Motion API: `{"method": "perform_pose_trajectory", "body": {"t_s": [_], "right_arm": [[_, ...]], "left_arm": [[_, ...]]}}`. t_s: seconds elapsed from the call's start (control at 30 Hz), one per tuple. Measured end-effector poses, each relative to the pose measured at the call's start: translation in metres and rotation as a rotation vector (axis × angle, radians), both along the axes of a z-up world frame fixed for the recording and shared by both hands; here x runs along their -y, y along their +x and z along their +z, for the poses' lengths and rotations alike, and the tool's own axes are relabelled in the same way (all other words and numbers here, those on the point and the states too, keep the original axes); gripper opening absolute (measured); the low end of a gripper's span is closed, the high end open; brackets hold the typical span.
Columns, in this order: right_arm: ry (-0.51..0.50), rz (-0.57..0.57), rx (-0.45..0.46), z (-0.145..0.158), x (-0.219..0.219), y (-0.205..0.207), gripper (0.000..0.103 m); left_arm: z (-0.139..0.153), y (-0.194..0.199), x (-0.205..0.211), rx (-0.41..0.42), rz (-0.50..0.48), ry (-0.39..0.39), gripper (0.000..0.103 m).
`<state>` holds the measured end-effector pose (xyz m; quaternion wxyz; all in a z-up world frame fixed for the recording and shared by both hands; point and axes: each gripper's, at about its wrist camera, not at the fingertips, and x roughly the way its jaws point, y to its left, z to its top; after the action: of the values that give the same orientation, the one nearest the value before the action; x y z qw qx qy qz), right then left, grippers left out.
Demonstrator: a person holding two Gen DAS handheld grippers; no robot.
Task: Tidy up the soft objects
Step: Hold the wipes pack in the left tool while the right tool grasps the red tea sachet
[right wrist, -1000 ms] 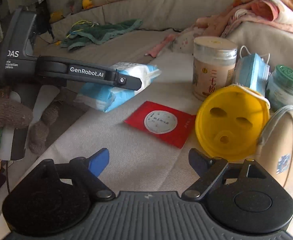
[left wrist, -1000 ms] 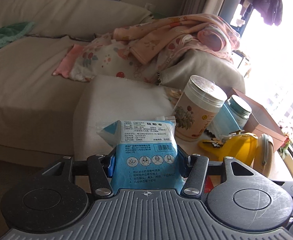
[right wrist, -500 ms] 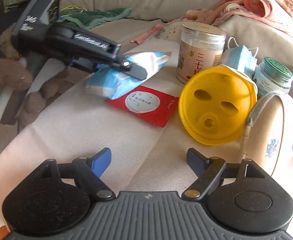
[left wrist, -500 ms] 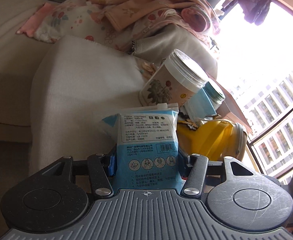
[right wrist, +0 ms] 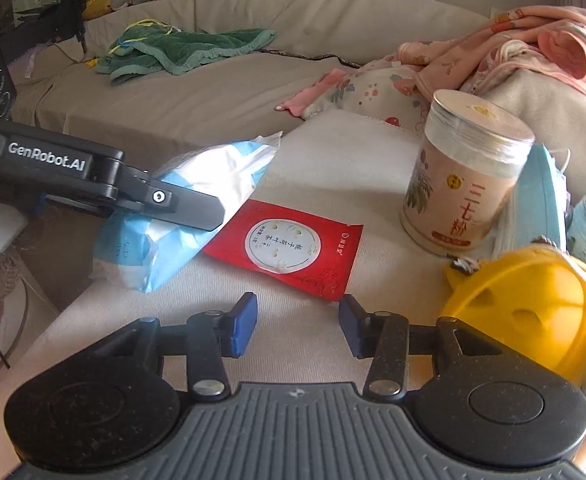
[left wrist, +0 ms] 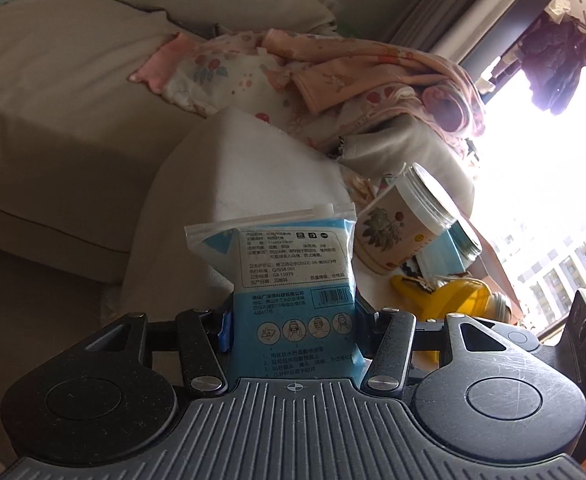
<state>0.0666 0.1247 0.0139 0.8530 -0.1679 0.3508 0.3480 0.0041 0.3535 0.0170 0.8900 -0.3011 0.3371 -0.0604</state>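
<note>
Between my left fingers (left wrist: 293,320), seen from the left wrist, sits the blue pack of soft pads (left wrist: 293,280), clamped on both sides and held upright above the cushioned table (left wrist: 245,168). To place it well I judge I should lower it flat onto a bare patch near the table's left edge, away from the floral jar (left wrist: 405,232), and let go only once it rests. Glare from the window washes out whatever lies past the jar.

From the right wrist, my right fingers (right wrist: 298,326) stand narrowly apart and hold nothing, hovering just short of the red sachet (right wrist: 289,244). The pack (right wrist: 181,216) hangs over the table's left edge in the left gripper (right wrist: 189,208). Behind the yellow bowl (right wrist: 525,312) the face masks (right wrist: 533,200) are half hidden.
</note>
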Motion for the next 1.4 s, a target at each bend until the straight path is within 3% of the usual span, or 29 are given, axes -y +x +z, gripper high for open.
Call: {"method": "perform_pose_trajectory", "body": {"t_s": [0.2, 0.27, 0.33, 0.5, 0.73, 1.0, 1.1, 1.17, 1.27, 1.4], "right_arm": [[-0.033, -0.029, -0.023, 0.006, -0.017, 0.008, 0.05], [0.016, -0.05, -0.108, 0.006, -0.017, 0.011, 0.071], [0.051, -0.1, -0.174, 0.004, -0.022, 0.013, 0.075], [0.105, -0.224, -0.228, 0.004, -0.051, 0.028, 0.086], [0.033, -0.192, -0.061, -0.009, -0.087, 0.048, 0.088], [0.178, -0.288, -0.122, -0.004, -0.075, 0.079, 0.088], [0.141, -0.297, -0.082, -0.006, -0.082, 0.084, 0.086], [0.079, -0.254, -0.024, -0.007, -0.086, 0.08, 0.07], [0.088, -0.142, -0.025, -0.005, -0.075, 0.071, 0.053], [0.065, -0.042, -0.043, -0.001, -0.052, 0.055, 0.047]], "left_arm": [[0.008, -0.011, -0.011, 0.071, 0.069, 0.019, 0.059], [0.013, -0.014, -0.015, 0.092, 0.099, 0.035, 0.059], [0.017, -0.018, -0.018, 0.115, 0.126, 0.058, 0.059], [0.024, -0.024, -0.027, 0.141, 0.179, 0.084, 0.059], [0.018, -0.033, -0.039, 0.134, 0.212, 0.058, 0.059], [0.01, -0.027, -0.041, 0.114, 0.223, 0.052, 0.059], [0.011, -0.029, -0.039, 0.111, 0.221, 0.056, 0.059], [0.011, -0.03, -0.039, 0.11, 0.216, 0.059, 0.059], [0.011, -0.031, -0.038, 0.113, 0.209, 0.05, 0.059], [0.009, -0.03, -0.033, 0.113, 0.182, 0.043, 0.059]]}}
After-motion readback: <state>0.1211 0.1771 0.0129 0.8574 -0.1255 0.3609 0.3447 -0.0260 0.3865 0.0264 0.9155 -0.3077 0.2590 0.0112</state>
